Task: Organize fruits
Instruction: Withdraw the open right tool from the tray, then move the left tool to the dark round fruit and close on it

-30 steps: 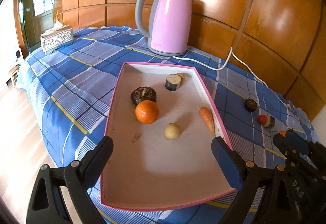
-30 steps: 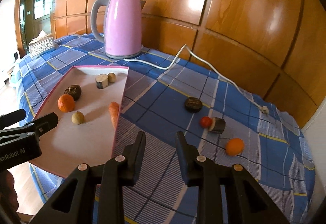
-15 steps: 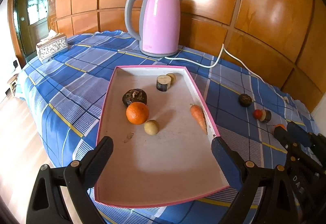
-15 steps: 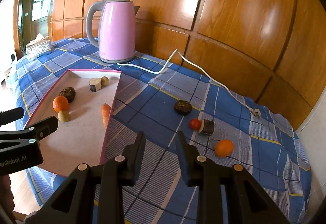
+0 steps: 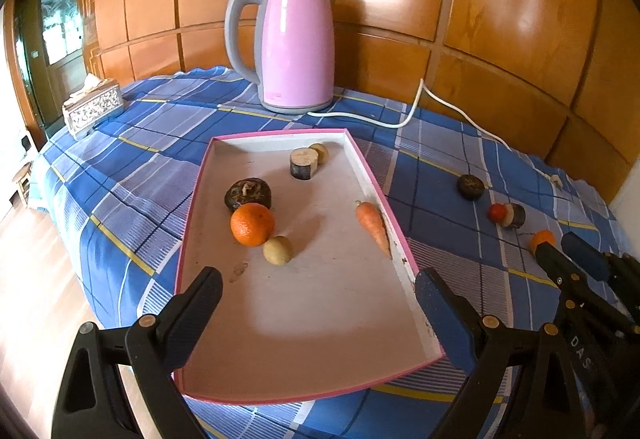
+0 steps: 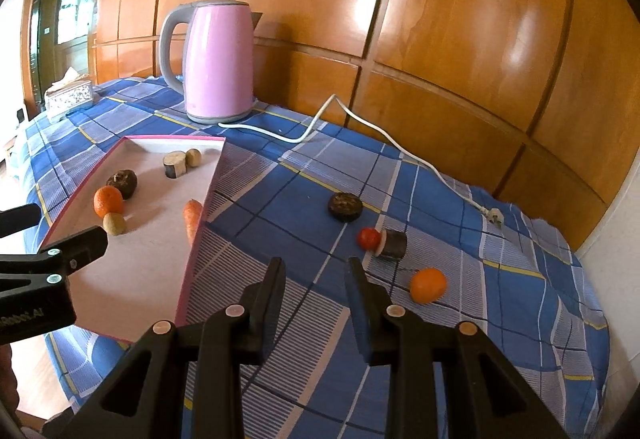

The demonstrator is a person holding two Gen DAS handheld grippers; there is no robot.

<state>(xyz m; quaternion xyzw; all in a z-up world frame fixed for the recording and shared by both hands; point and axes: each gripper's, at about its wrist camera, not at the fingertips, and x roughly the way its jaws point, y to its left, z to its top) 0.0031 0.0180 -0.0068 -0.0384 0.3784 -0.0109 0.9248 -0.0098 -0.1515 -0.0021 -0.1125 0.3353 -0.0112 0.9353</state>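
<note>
A pink-rimmed tray point(image 5: 280, 135) lies on the blue plaid cloth. It holds an orange point(image 5: 252, 224), a dark round fruit point(image 5: 248, 192), a small tan fruit point(image 5: 277, 250), a carrot point(image 5: 374, 222), a cut log-like piece point(image 5: 303, 163) and a small tan ball point(image 5: 320, 152). My left gripper point(image 5: 316, 293) is open and empty over the tray's near end. My right gripper point(image 6: 316, 279) is open and empty above the cloth, right of the tray point(image 6: 200, 239). Ahead of it lie a dark fruit point(image 6: 345, 207), a red fruit point(image 6: 368, 238), a dark cylinder point(image 6: 394, 244) and an orange point(image 6: 428, 285).
A pink kettle point(image 5: 294, 47) stands at the back against the wooden wall, its white cord point(image 6: 360, 123) trailing right to a plug point(image 6: 494, 217). A tissue box point(image 5: 93, 111) sits at the far left. The table edge drops off at left and near.
Both grippers have pulled back and risen a little, so the tray and loose fruits look farther off. Nothing on the table has moved.
</note>
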